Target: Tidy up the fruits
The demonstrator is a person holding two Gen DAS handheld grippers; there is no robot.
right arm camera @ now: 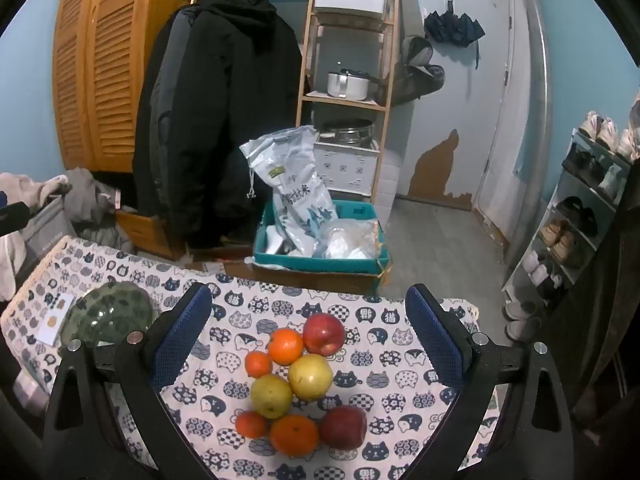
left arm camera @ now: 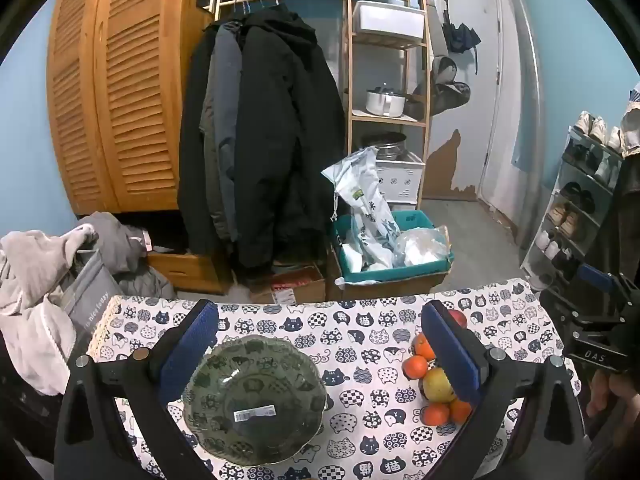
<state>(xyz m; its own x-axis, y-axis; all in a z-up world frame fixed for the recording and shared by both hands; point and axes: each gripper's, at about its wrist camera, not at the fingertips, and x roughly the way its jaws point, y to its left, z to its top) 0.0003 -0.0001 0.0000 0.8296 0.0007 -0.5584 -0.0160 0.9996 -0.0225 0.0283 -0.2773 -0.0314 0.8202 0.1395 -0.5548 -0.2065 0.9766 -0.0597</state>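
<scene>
Table: covered by a cat-print cloth [right arm camera: 372,364]; carries all items below.
Bowl [left arm camera: 256,396]: green patterned glass, upright, empty, label stuck inside; sits toward the table's left edge, well apart from the fruit.
Fruit: eight pieces bunched together toward the right edge, touching one another.
Apples: two red, one [right arm camera: 324,334] at the far end of the bunch, one [right arm camera: 344,427] at the near end.
Pears: two yellow [right arm camera: 310,376], side by side in the middle.
Oranges: four; the largest [right arm camera: 295,435] nearest the front edge.
Card [right arm camera: 56,322]: white, flat, left of the bowl.
Left gripper [left arm camera: 320,348]: jaws spread wide, above the bowl, holding nothing.
Right gripper [right arm camera: 308,334]: jaws spread wide, above the fruit, holding nothing.
</scene>
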